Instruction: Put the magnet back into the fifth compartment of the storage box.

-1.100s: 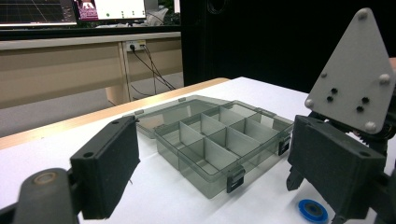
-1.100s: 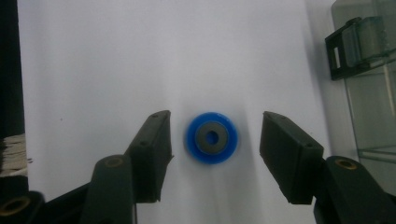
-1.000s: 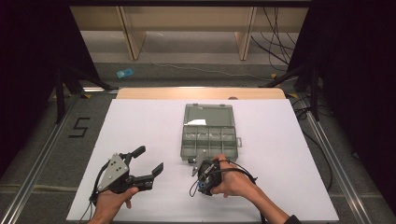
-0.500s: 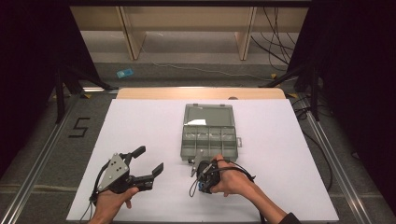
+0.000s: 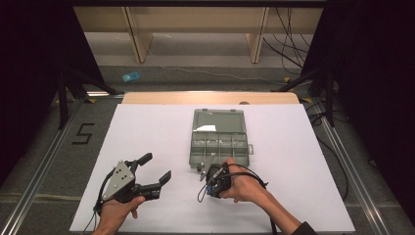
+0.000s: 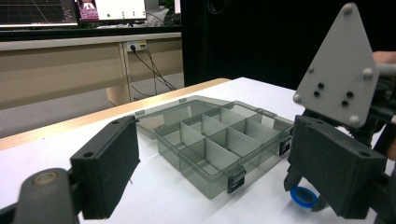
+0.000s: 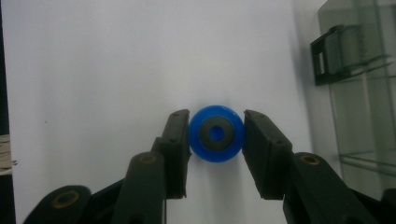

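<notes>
A blue ring [image 7: 216,133] lies flat on the white worktop [image 5: 147,132], clamped between the right claw's [image 7: 216,140] jaws, just beside the open compartment box [image 5: 218,137]. The left claw [image 5: 155,169] gapes apart, well clear.

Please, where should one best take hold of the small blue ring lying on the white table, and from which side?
Grip the blue ring across its round outer rim, coming straight down from above. It lies flat on the table, so only its sides offer grip. The right hand-held gripper already brackets it so.
</notes>
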